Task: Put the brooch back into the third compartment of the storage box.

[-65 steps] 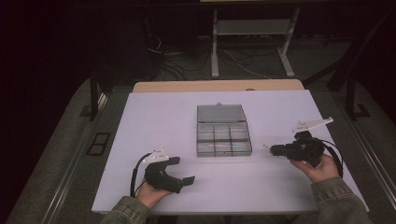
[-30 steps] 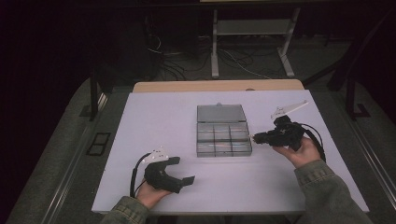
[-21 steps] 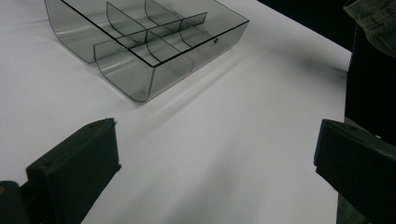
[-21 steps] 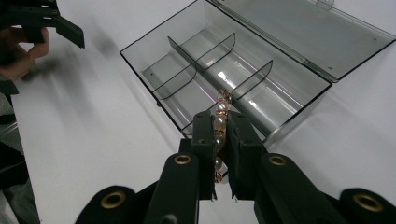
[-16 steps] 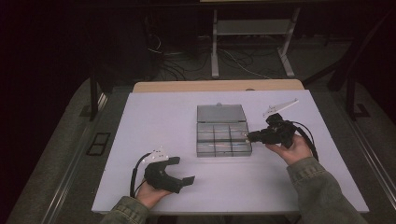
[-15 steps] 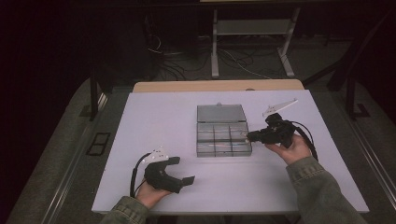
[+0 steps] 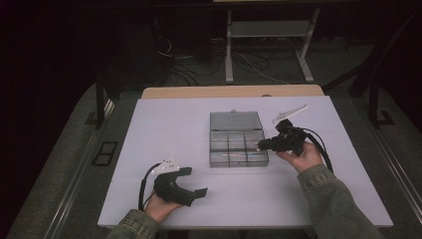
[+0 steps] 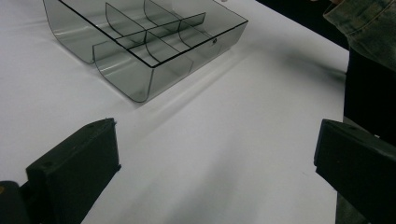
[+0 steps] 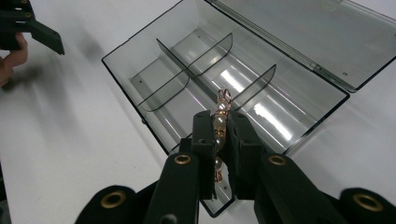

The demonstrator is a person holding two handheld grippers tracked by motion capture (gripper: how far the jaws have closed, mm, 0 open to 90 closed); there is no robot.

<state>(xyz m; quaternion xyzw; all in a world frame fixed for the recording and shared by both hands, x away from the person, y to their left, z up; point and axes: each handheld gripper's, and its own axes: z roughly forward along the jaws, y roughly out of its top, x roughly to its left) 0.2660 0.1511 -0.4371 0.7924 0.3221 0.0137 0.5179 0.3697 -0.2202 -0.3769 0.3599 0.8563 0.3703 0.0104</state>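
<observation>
— Where was the pearl bracelet (image 9: pixel 219 122)?
— Pinched lengthwise in the right claw (image 9: pixel 220 133), poised above the open organiser box's (image 7: pixel 236 144) near-right compartment.
— And the left claw (image 7: pixel 191 186)?
— Gaping, idle on the counter (image 7: pixel 149 129), farther away.

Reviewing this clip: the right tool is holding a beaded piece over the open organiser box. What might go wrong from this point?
1. The right tool pinches the beaded piece by only a bead or two, with the ends free, so it might slip out or swing.
2. It hangs over the organiser box close to a thin divider, so a release could straddle that divider or land in the wrong compartment.
3. The box looks light and the left tool rests apart from it, open, so a nudge could slide it.
</observation>
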